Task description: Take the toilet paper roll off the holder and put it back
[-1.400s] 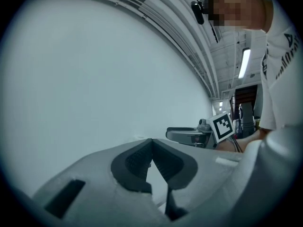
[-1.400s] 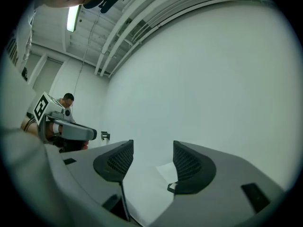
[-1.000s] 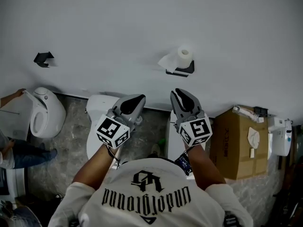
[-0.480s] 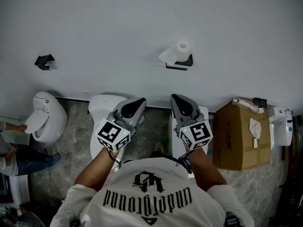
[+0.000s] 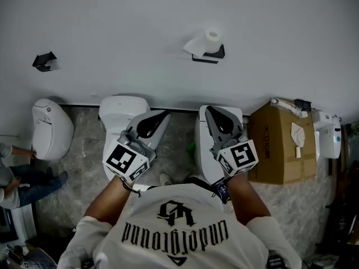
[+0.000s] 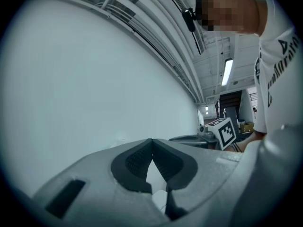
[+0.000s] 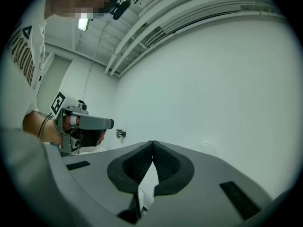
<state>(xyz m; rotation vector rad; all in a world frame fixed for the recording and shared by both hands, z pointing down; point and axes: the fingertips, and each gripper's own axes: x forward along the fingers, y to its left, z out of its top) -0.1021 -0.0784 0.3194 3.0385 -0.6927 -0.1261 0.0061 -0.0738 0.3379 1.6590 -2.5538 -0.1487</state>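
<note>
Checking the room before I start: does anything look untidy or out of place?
The toilet paper roll on its wall holder has a loose sheet flaring left, and a cardboard box sits beside the toilet.

Shirt point(image 5: 174, 228): blackletter print "underground", seen upside down from the head view. Cardboard box point(image 5: 275, 147): dark print on the side, too small to read.

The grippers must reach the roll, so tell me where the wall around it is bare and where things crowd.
The wall is bare above the toilet paper roll, to its right, and left as far as the black bracket. Down at the floor it is crowded: toilets line the wall's foot, with a cardboard box at right.
</note>
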